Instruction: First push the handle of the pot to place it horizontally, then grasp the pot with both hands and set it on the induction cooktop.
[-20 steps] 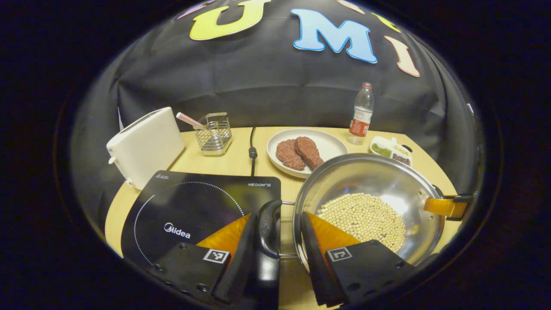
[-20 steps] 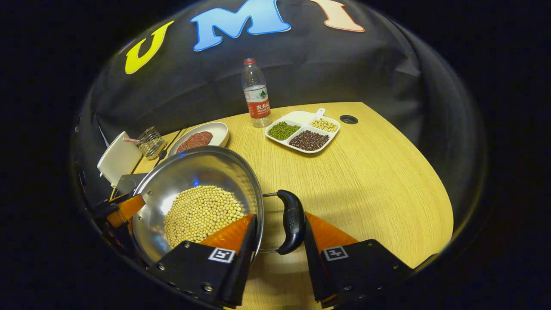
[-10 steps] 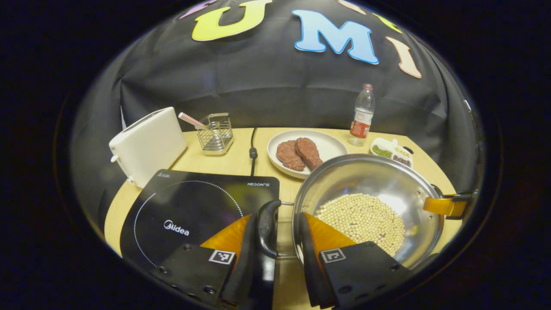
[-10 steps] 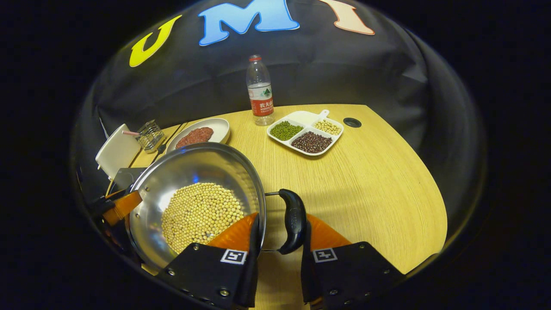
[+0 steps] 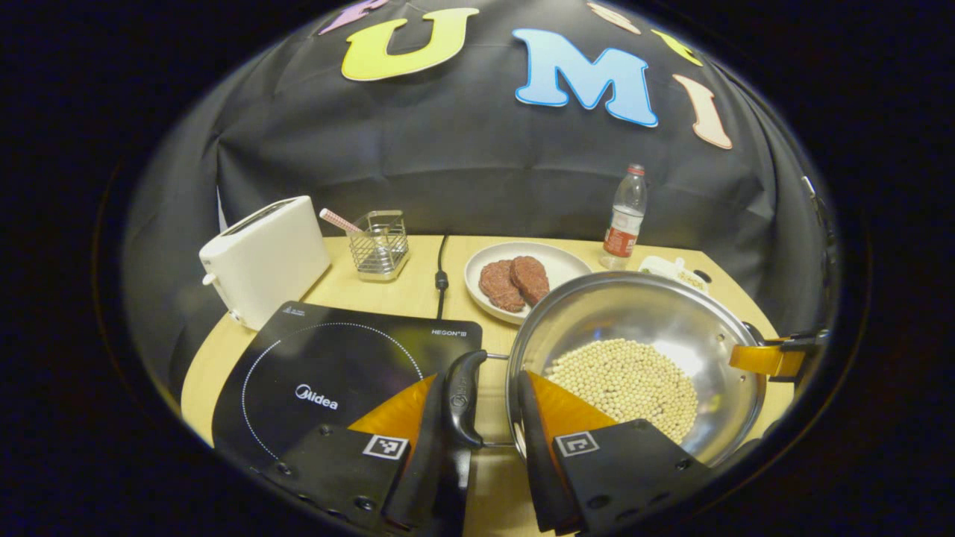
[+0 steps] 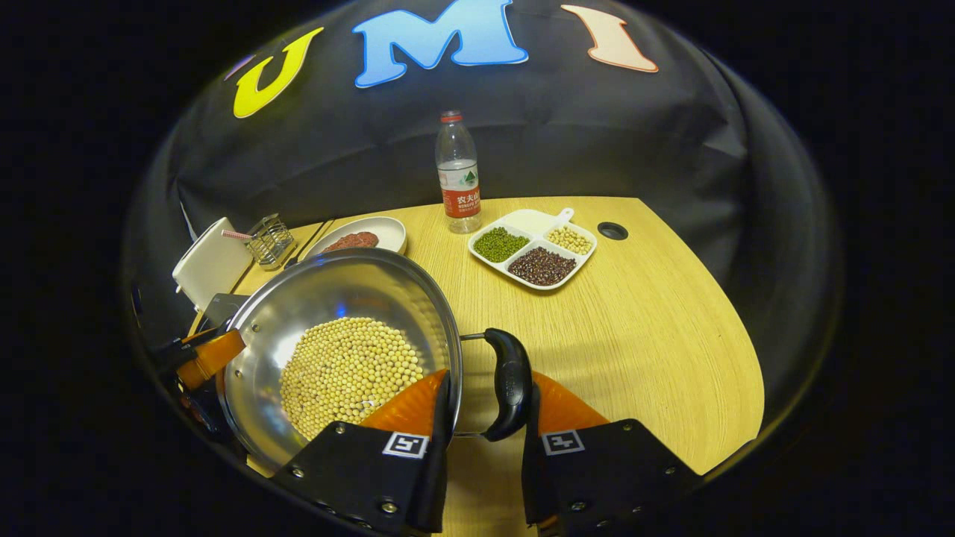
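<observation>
A steel pot [image 5: 634, 313] holding soybeans [image 5: 627, 380] sits between my two grippers, its handles out to the sides. My left gripper [image 5: 485, 410] is shut on the pot's left black handle [image 5: 464, 395], one finger outside the handle and the other inside the pot wall. The black induction cooktop [image 5: 336, 373] lies just left of it. In the right gripper view, my right gripper [image 6: 489, 406] is shut on the other black handle [image 6: 511, 384] of the pot [image 6: 336, 294] in the same way. The left gripper [image 6: 209, 354] shows at the pot's far side there.
A white toaster [image 5: 265, 257] and a wire rack [image 5: 379, 242] stand behind the cooktop, with its cable [image 5: 440, 276] running back. A plate of meat patties [image 5: 556, 261], a water bottle [image 5: 623, 220] and a divided bean tray [image 6: 533, 246] sit farther back. Bare tabletop [image 6: 656, 335] lies right of the pot.
Both grippers closed in on the handles. Since then the table and far objects have slid down in both views while the pot stays fixed between the fingers; its rim now hides more of the bean tray.
</observation>
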Action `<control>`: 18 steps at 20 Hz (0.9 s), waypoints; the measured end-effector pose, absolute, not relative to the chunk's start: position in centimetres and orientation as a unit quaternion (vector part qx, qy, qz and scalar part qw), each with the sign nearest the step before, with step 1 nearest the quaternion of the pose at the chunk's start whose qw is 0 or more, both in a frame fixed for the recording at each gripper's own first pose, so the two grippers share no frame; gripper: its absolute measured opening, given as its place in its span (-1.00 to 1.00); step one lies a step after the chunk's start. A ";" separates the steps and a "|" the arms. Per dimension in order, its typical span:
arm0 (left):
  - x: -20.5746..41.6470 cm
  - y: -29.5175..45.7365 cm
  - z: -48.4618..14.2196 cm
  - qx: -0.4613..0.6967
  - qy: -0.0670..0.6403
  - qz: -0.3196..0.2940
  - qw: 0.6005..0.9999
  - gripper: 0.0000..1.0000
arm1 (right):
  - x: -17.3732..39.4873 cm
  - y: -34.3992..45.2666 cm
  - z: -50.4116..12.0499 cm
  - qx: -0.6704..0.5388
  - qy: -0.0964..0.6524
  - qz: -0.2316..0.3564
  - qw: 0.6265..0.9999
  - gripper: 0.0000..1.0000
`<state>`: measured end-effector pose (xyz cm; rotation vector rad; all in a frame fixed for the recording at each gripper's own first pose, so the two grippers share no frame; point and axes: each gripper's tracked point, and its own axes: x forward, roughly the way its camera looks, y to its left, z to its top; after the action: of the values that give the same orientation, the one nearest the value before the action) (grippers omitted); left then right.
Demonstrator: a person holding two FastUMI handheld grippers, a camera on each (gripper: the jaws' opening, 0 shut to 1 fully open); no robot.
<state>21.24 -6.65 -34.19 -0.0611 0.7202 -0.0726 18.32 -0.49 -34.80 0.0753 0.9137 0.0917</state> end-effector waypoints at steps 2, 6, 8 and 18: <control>21.3 -5.8 -33.4 -0.031 0.349 -0.037 0.936 0.15 | 18.1 0.2 -33.9 0.037 0.438 0.040 0.897 -0.19; 21.3 -3.1 -32.3 -0.033 0.344 -0.040 0.937 0.15 | 17.4 2.7 -32.6 0.043 0.436 0.036 0.898 -0.19; 21.1 -1.3 -31.9 -0.033 0.341 -0.037 0.939 0.15 | 17.2 4.3 -32.1 0.044 0.432 0.038 0.900 -0.19; 20.1 8.2 -31.2 -0.033 0.336 -0.022 0.941 0.15 | 15.3 13.0 -30.8 0.052 0.430 0.047 0.900 -0.19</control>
<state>20.08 8.17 -31.24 -0.0674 0.6860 -0.0449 15.31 13.03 -30.79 0.1068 0.8887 0.0971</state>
